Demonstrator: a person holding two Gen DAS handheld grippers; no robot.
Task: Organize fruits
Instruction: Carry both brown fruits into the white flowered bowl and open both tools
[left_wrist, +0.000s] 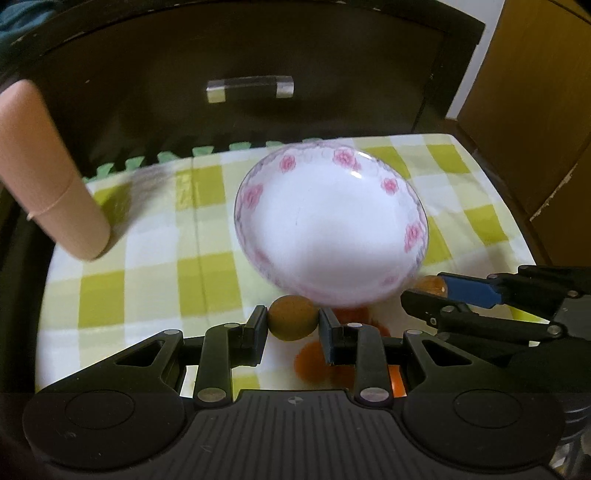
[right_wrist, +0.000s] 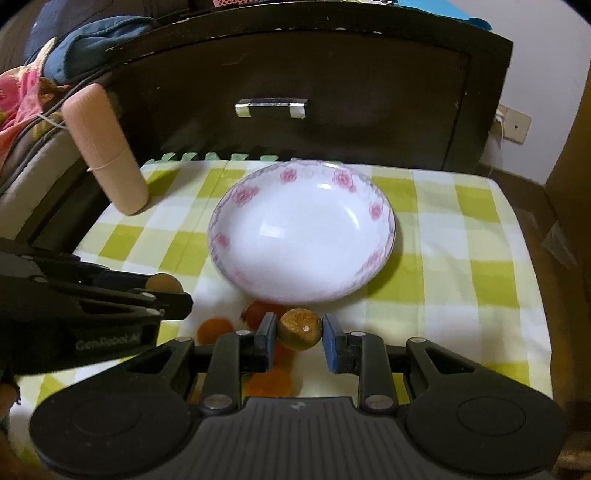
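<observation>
A white bowl with pink flowers (left_wrist: 328, 225) (right_wrist: 301, 236) stands empty on the checked cloth. My left gripper (left_wrist: 293, 323) is shut on a small brown round fruit (left_wrist: 293, 321), just in front of the bowl's near rim. My right gripper (right_wrist: 300, 328) is shut on a second brown round fruit (right_wrist: 299, 328), also just short of the bowl. Several orange-red fruits (right_wrist: 216, 328) (left_wrist: 314, 360) lie on the cloth below the grippers. The right gripper (left_wrist: 436, 291) shows in the left wrist view at right, the left gripper (right_wrist: 166, 291) in the right wrist view at left.
A pink cylindrical case (left_wrist: 48, 177) (right_wrist: 107, 147) leans at the cloth's left edge. A dark cabinet with a metal handle (right_wrist: 271, 107) stands behind the table. The yellow-and-white cloth (right_wrist: 461, 258) has bare room to the right of the bowl.
</observation>
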